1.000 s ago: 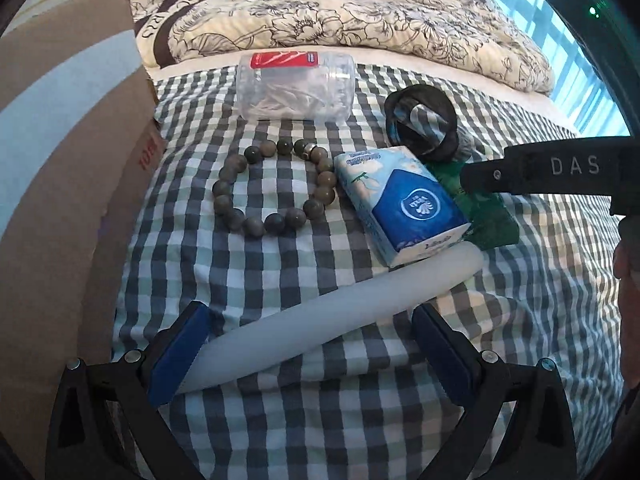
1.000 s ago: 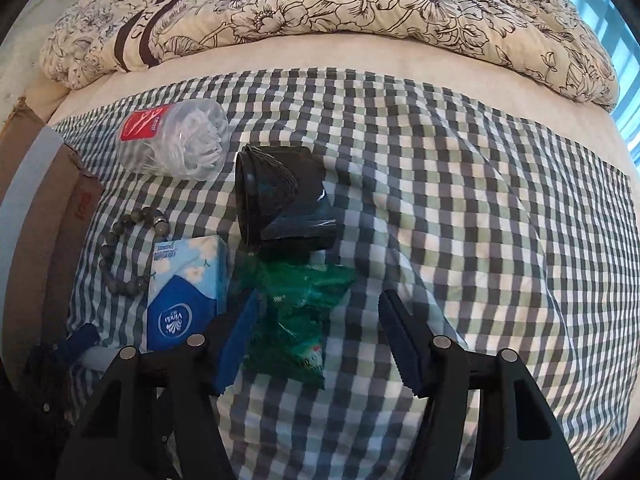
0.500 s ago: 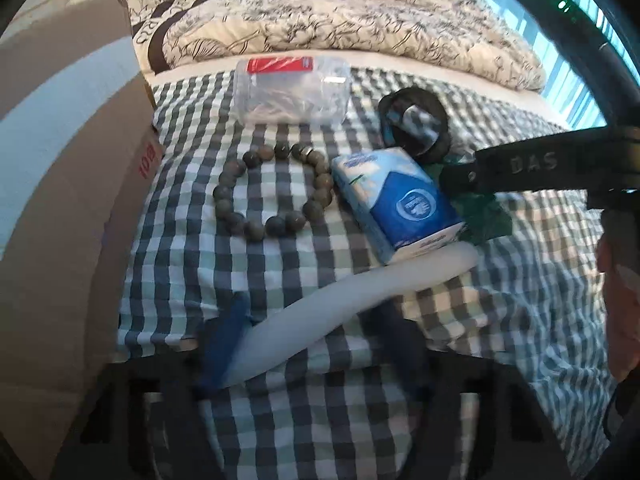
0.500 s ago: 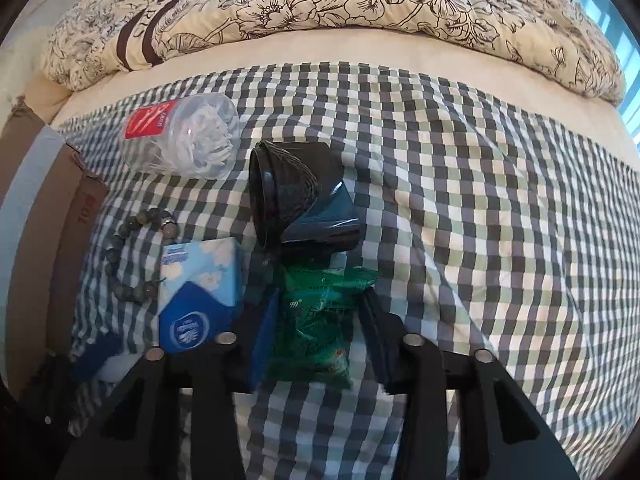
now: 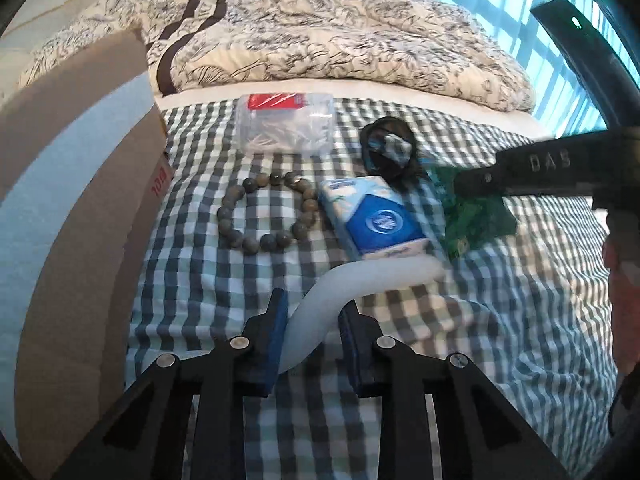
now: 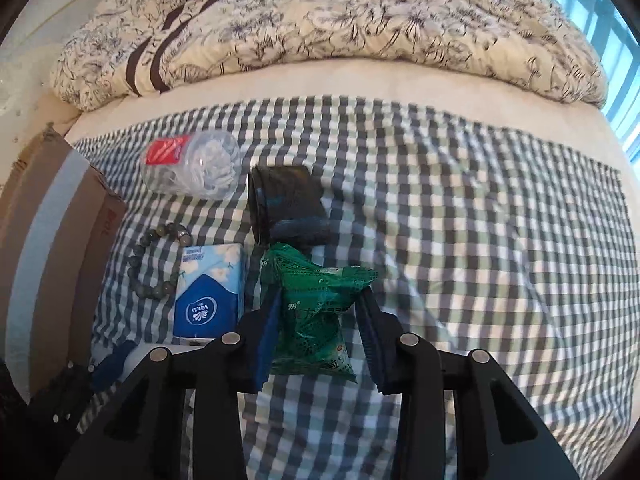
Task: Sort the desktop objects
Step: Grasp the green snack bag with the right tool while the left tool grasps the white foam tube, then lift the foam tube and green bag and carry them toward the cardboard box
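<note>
Desktop objects lay on the checked cloth. A white tube was pinched by the left gripper, and a green packet was clamped by the right gripper. Grasping seemed done; lifting and carrying both aside would be required next.

My right gripper hides part of the green packet; packet print blurred, unreadable.
</note>
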Demonstrator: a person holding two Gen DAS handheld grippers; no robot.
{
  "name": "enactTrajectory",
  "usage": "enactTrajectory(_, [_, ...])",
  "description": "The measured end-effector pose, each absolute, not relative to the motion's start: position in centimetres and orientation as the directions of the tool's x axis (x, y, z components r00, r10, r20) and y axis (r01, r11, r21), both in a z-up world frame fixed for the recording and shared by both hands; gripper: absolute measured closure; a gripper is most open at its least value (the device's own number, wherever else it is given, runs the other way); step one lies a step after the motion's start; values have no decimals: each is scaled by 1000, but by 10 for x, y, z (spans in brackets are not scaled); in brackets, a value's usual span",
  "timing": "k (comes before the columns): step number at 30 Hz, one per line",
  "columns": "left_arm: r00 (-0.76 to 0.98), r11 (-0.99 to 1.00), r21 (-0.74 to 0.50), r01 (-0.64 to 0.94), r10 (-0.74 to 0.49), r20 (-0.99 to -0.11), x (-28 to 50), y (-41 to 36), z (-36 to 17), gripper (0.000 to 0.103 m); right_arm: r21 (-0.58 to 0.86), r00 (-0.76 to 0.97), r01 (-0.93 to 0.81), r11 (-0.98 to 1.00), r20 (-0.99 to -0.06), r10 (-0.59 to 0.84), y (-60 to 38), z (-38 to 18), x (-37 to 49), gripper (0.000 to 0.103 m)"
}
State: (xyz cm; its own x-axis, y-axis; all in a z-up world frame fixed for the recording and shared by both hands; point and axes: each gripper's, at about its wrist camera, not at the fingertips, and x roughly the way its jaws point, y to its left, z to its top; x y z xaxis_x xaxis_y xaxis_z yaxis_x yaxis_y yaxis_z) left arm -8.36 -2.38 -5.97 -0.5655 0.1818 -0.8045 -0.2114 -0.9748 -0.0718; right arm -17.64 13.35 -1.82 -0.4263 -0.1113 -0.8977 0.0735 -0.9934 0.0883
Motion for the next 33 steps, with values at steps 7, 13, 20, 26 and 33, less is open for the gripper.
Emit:
enactTrajectory(7, [-554,-975,-63,-211,172,-815,-70,-13,-51,78,128,-446,96,-987,-881,-157,138,3,-157,66])
enactTrajectory(13, [-540,-987,-103,-121,152,-827,-62,-17,-34,78,136,-480,119,-983,-859,-177,143,26,-135,66])
enactTrajectory(20, [-556,-991,-121,-55,131,-821,-53,-18,-5,78,138,-517,113,-984,-837,-177,159,48,-120,66])
enactTrajectory(26, [-567,-992,-110,-69,130,-814,-49,-12,20,78,138,-534,112,-984,-827,-177,166,63,-112,66])
enactTrajectory(33, [-597,-992,-103,-65,122,-793,-42,-12,44,78,148,-559,142,-979,-804,-203,166,82,-100,66])
